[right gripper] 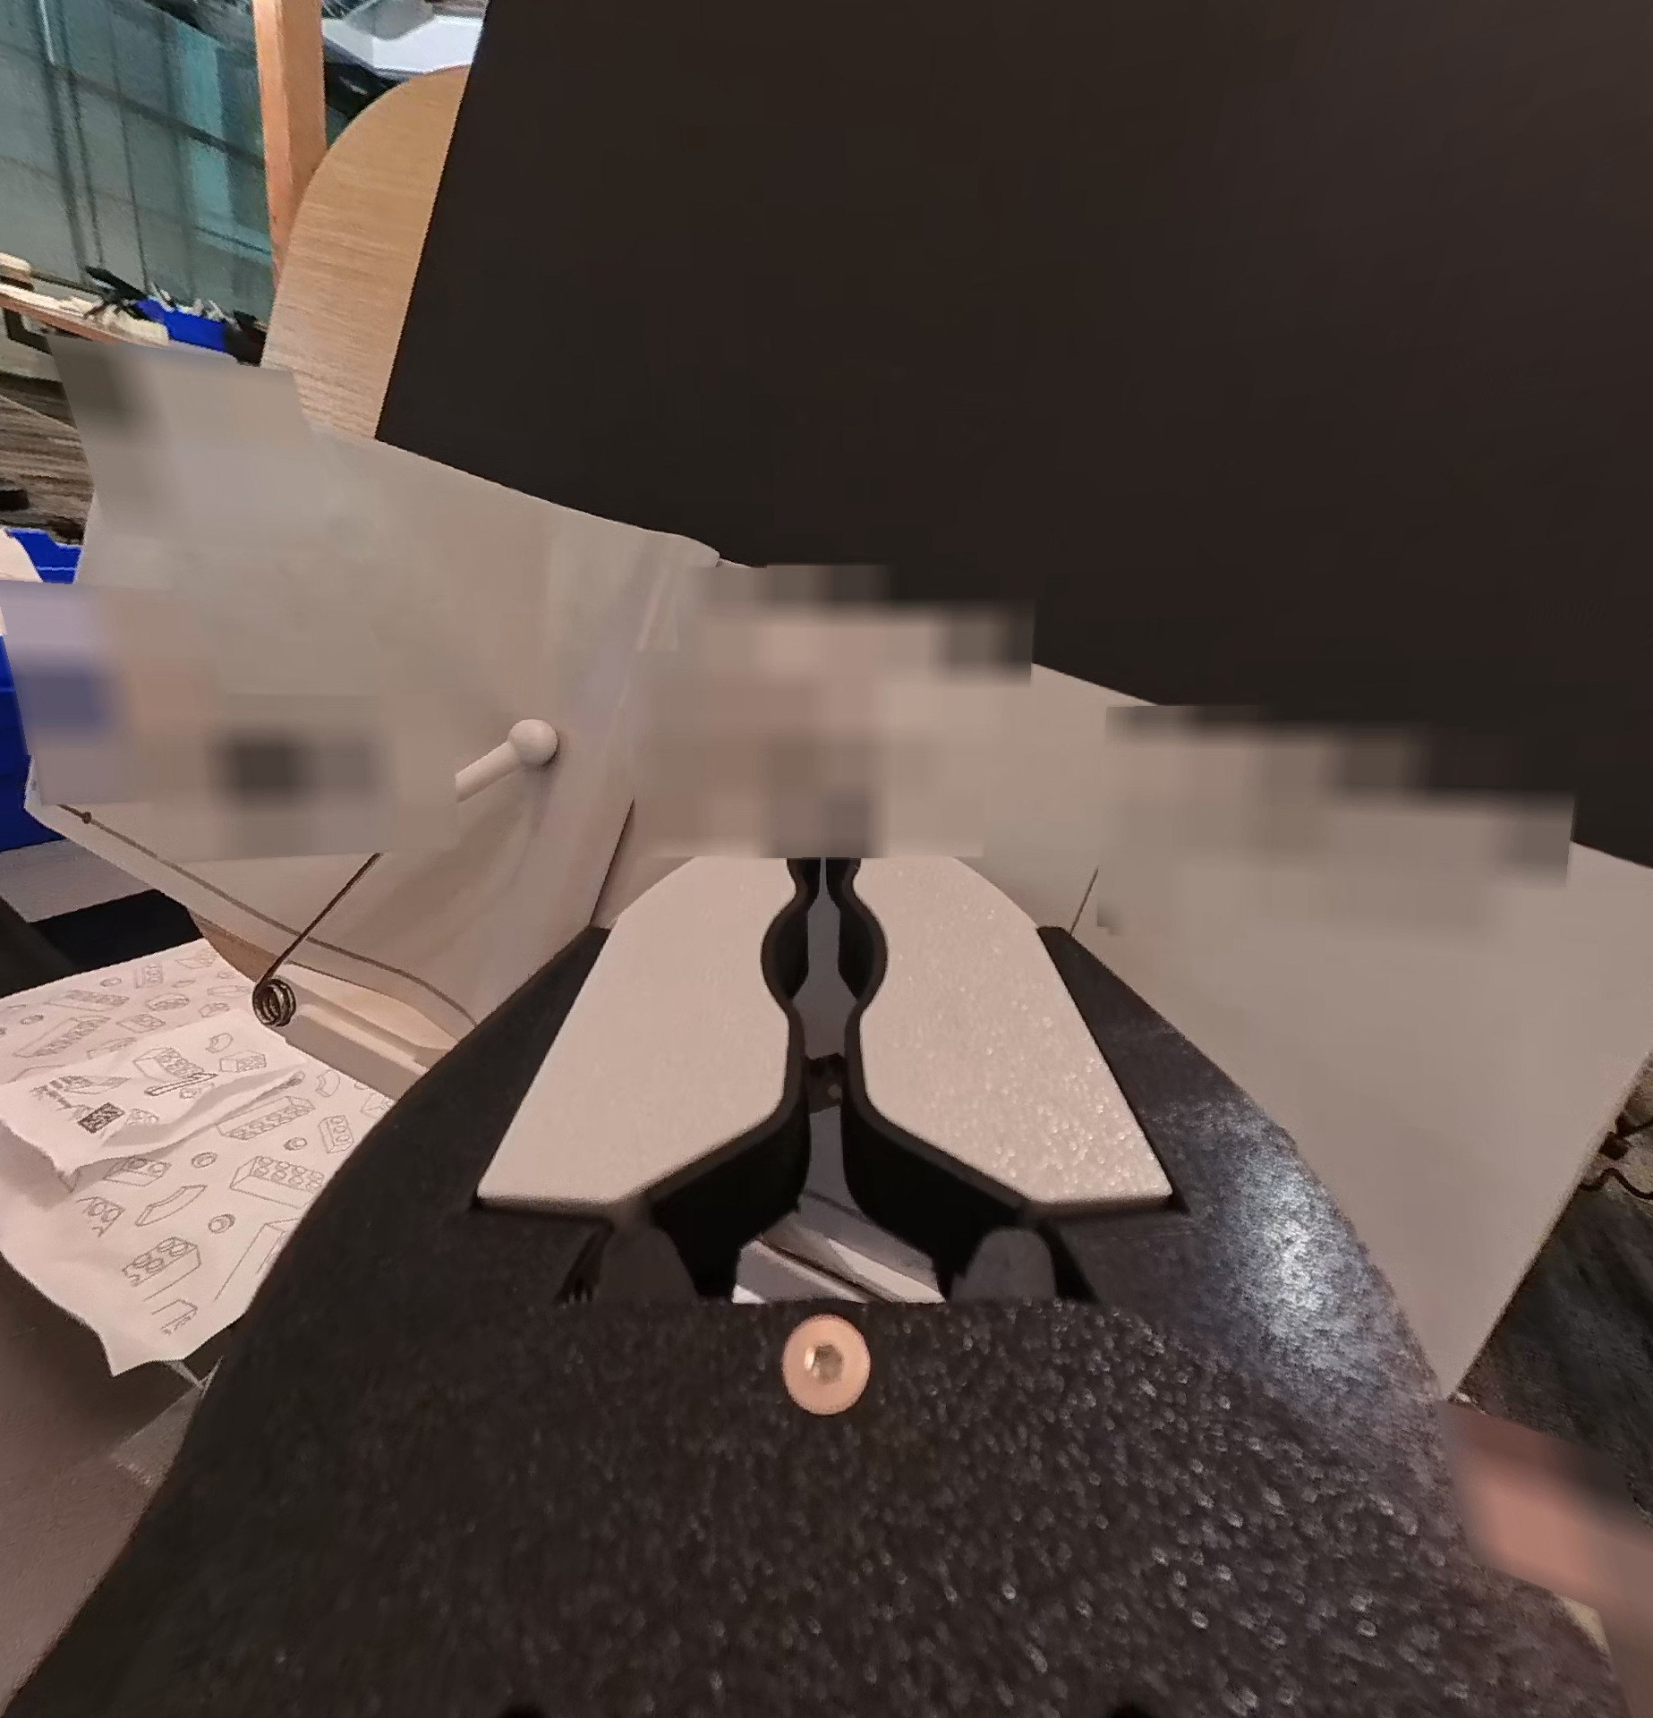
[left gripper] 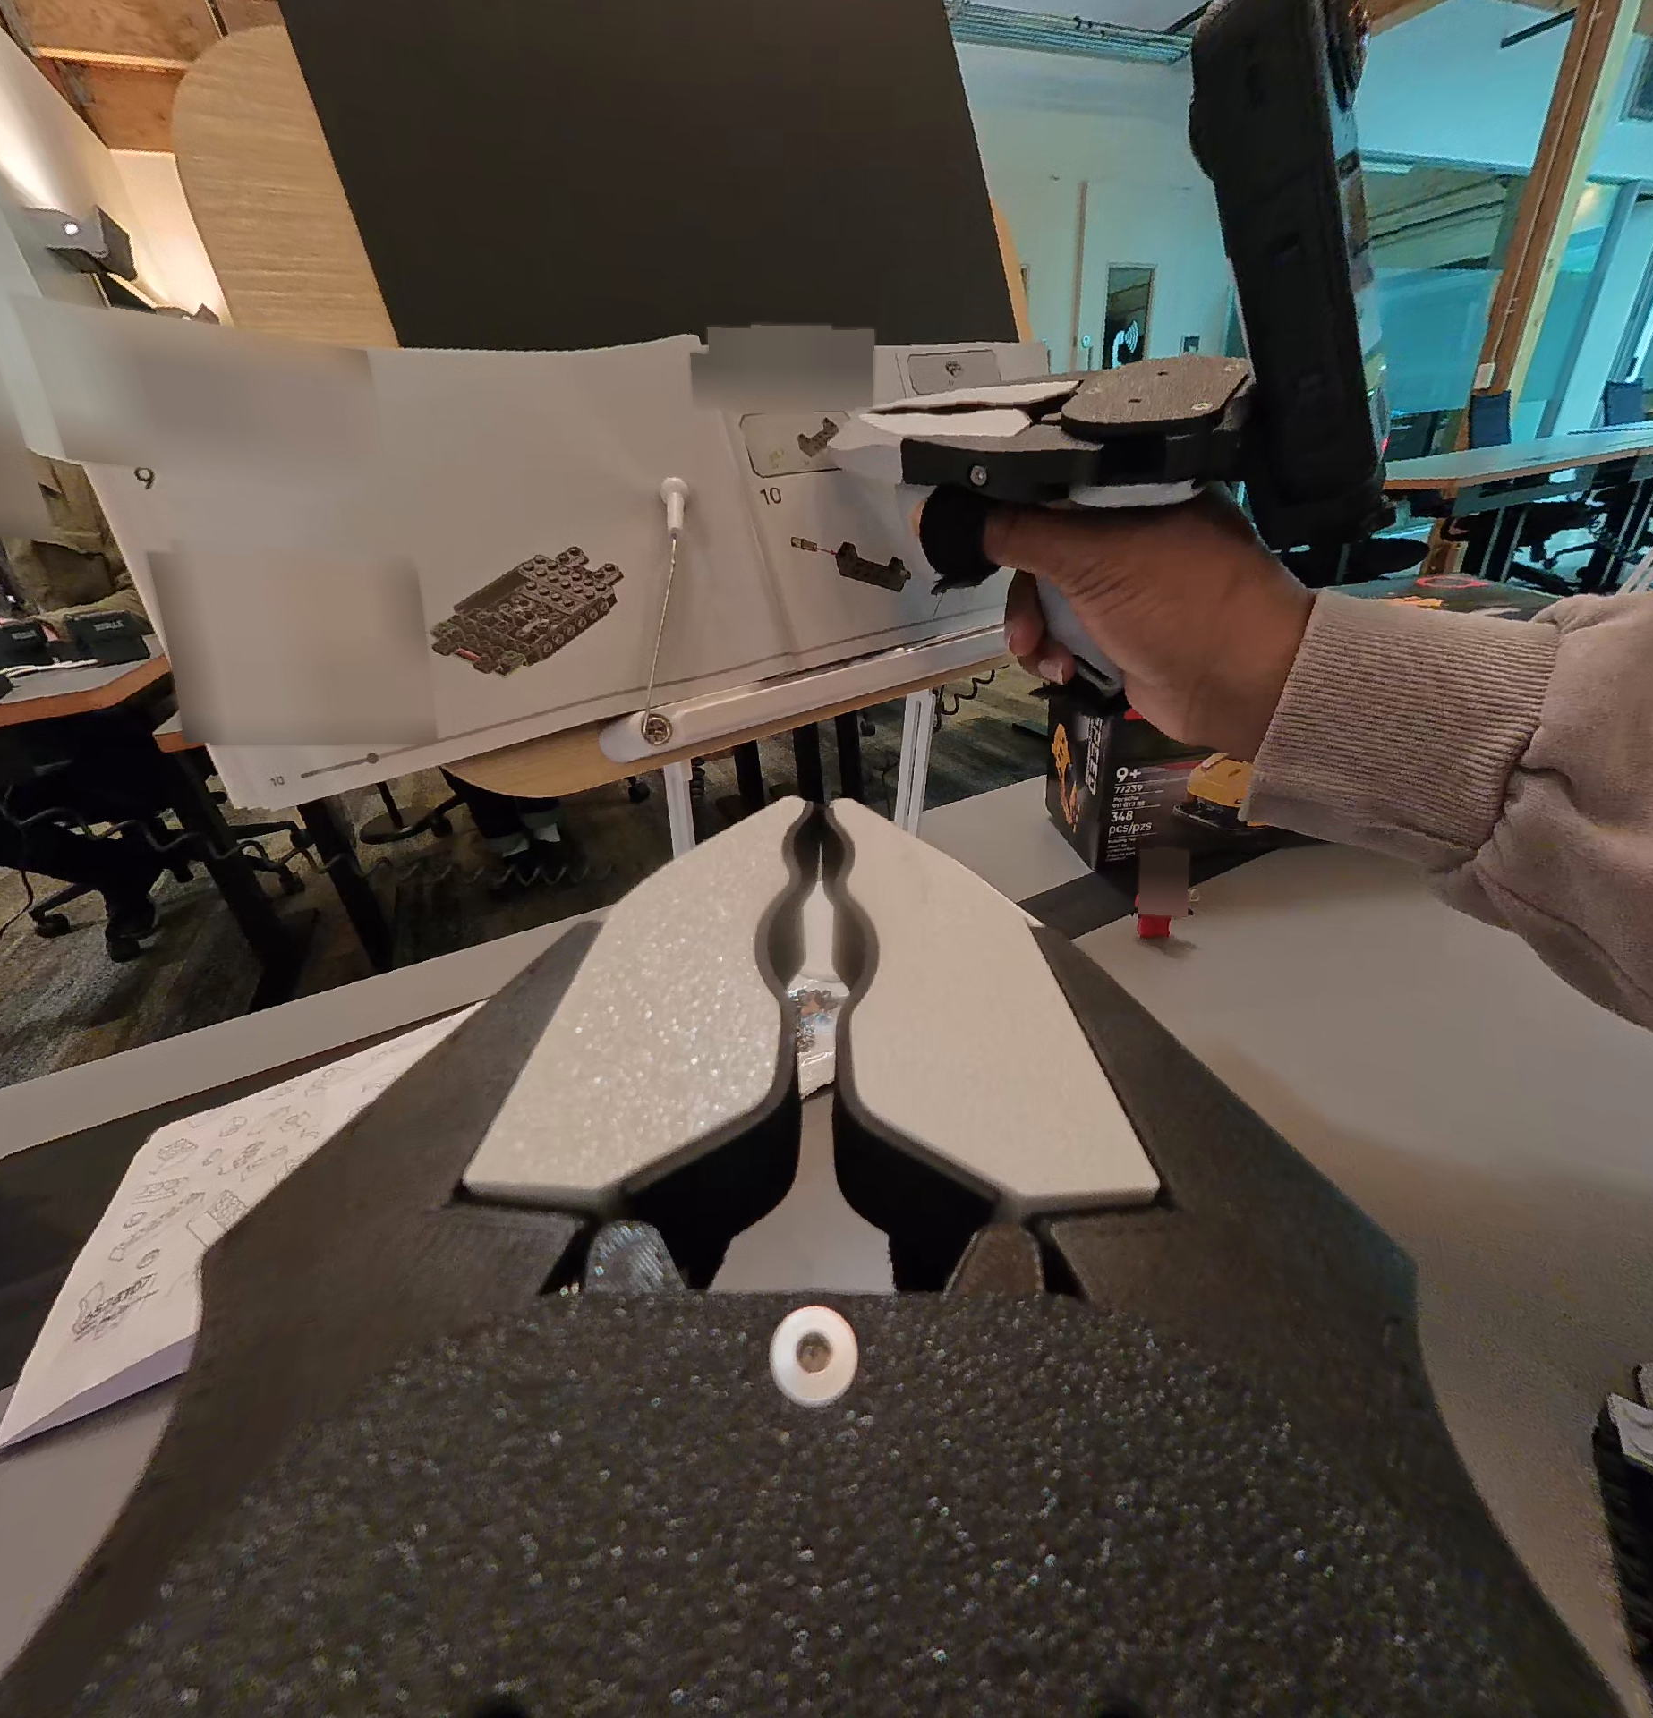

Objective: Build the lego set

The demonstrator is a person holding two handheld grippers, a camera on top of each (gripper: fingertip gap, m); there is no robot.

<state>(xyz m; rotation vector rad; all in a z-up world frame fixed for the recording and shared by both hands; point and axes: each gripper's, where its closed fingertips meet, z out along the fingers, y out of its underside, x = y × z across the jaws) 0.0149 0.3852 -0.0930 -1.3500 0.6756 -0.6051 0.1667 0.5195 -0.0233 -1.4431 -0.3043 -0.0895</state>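
The right gripper (left gripper: 859,437) is raised to the right-hand page of the instruction booklet (left gripper: 562,521) propped on a stand, its fingers pressed together and its tips at the page, though whether they pinch the paper I cannot tell; the left gripper (left gripper: 820,827) hangs over the table (left gripper: 1362,1069) with its fingers nearly touching and nothing between them. The page is thin, light and floppy, so it probably tears or creases if squeezed hard and is best taken at its free outer edge; the part-built black model (left gripper: 1645,1478) sits at the table's right edge, stiff, light, likely to shed bricks unless gripped across its sides.
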